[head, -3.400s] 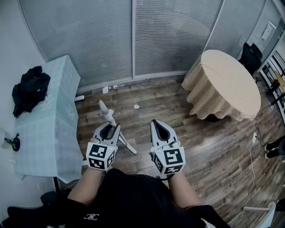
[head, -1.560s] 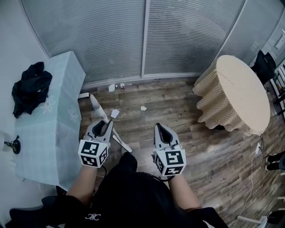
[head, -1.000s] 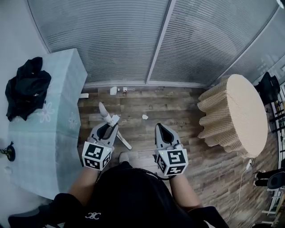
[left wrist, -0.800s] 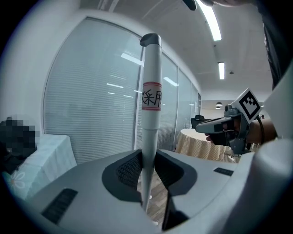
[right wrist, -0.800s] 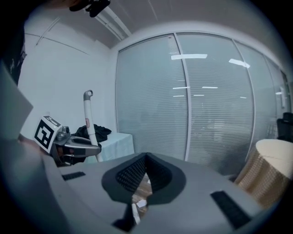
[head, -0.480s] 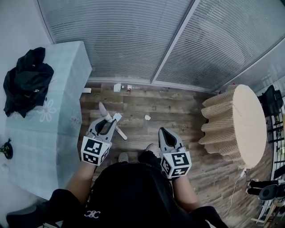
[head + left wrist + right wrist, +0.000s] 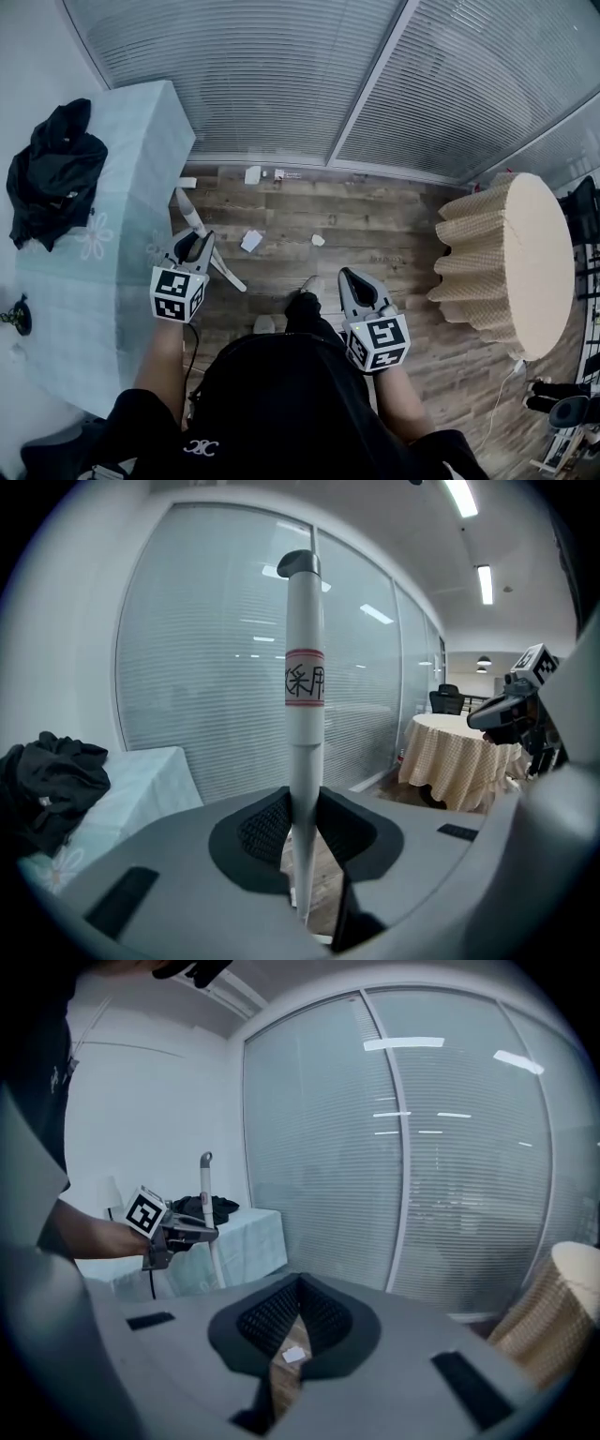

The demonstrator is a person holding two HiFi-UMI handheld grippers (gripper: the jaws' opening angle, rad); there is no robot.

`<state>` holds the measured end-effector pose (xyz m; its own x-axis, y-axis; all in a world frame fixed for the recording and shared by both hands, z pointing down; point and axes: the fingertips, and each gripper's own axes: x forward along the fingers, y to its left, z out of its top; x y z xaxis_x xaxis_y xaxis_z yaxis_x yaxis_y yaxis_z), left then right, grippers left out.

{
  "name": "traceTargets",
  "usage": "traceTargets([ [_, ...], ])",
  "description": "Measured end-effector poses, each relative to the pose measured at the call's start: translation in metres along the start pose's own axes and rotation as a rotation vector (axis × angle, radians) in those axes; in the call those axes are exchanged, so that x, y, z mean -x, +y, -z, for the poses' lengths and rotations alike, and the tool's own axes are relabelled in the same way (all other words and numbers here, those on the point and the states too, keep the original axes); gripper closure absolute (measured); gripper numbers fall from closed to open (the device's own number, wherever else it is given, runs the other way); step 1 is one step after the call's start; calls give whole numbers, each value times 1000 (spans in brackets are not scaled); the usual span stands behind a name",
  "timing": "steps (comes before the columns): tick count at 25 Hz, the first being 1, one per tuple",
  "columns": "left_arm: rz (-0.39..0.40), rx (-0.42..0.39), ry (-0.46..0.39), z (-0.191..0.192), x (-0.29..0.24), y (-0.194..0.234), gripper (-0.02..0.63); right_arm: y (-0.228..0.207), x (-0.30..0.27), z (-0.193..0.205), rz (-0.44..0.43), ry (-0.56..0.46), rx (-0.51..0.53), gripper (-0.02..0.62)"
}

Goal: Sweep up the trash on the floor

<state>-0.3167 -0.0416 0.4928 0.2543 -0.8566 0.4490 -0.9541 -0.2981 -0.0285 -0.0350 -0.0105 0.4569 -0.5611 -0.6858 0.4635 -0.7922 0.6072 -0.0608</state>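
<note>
Wood floor (image 7: pixel 394 220) | white paper scraps (image 7: pixel 251 241) | left gripper (image 7: pixel 302 829) clamps white broom handle (image 7: pixel 305 714)

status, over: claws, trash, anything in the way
Left claw shut on white handle. Right claw shut, empty. Paper scraps on the floor ahead, unswept. Draped table close on the left.

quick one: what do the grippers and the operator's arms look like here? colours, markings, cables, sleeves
Left gripper and right gripper: light grey shells with black ribbed pads inside the jaws. Each has a white cube with black square markers at the back: left cube, right cube. A thin black cable hangs below the left one. The person wears a short-sleeved black top; forearms bare.
</note>
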Motion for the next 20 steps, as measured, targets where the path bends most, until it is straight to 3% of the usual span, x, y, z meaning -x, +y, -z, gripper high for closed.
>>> traceTargets([
  [8, 147, -256, 204, 43, -57, -10, 522, -52, -5, 14, 36, 53, -38, 581],
  [16, 217, -361, 330, 79, -126, -29, 522, -90, -4, 31, 87, 96, -74, 581],
  [20, 271, -385, 344, 82, -158, -57, 522, -100, -4, 33, 104, 109, -81, 580],
])
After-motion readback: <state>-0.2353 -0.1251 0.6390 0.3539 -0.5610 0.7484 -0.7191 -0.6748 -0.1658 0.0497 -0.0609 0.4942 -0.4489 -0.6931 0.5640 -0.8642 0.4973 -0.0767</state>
